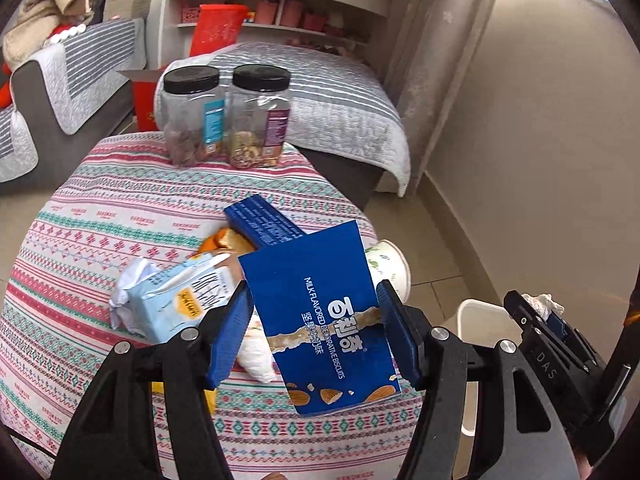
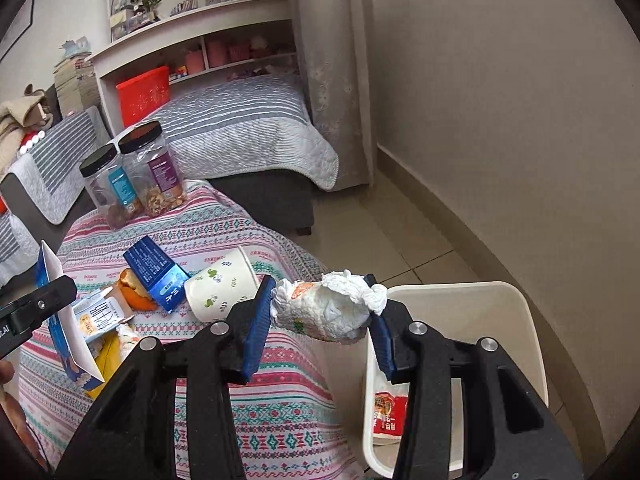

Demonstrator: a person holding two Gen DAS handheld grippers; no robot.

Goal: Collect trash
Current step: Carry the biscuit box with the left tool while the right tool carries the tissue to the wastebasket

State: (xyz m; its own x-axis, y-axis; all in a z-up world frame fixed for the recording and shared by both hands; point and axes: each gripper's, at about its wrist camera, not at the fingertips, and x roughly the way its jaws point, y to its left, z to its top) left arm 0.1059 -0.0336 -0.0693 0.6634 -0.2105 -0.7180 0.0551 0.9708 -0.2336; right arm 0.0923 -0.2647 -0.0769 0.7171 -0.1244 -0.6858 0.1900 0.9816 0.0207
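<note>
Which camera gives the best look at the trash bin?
The right wrist view: the bin shows its rim, inner wall and a red wrapper inside. The left wrist view shows only part of its rim, behind the gripper bodies.

The flat dark-blue cardboard biscuit box [image 1: 320, 320] reads "MILK FLAVORED DECORATIVE BISCUITS" in white, beside large white Chinese characters and a smaller line of them. The black body of the right hand-held gripper [image 1: 546, 364] bears the letters "DAS". The patterned pink-and-green tablecloth [image 1: 100, 216] repeats a small red word, too small to read. Labels on the two clear plastic jars [image 1: 224, 120] are illegible.
</note>
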